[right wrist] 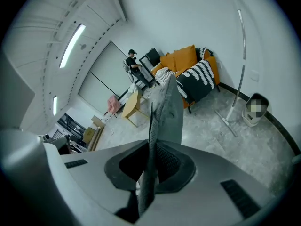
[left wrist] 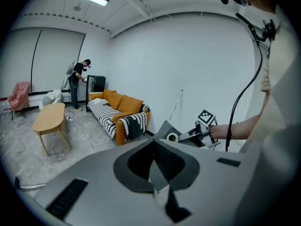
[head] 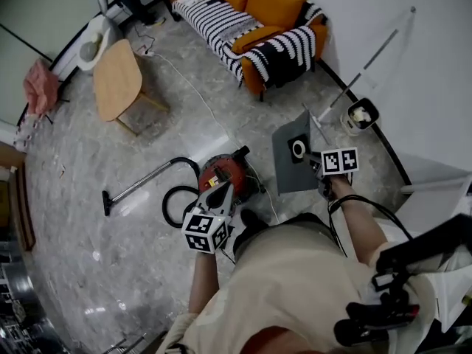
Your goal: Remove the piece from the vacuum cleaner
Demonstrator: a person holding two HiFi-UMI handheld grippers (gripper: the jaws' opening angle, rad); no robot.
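A red vacuum cleaner (head: 227, 169) sits on the marble floor in the head view, its black hose and wand (head: 140, 183) stretching left. Held up to its right is a flat grey piece (head: 293, 155) with a round hole, with my right gripper (head: 316, 161) shut on its edge. The right gripper view shows that piece (right wrist: 165, 111) edge-on, rising from between the jaws of the right gripper (right wrist: 150, 142). My left gripper (head: 221, 192) hangs just above the vacuum's near side, its jaws together with nothing in them. The left gripper view shows the left gripper (left wrist: 154, 144) and, beyond it, the piece (left wrist: 167, 130).
An orange sofa (head: 254, 17) with striped blankets stands at the back, with an oval wooden table (head: 118, 80) to its left. At the right wall there is a floor-lamp pole (head: 369, 61) and a small bin (head: 360, 115). A person (left wrist: 75, 84) stands far off.
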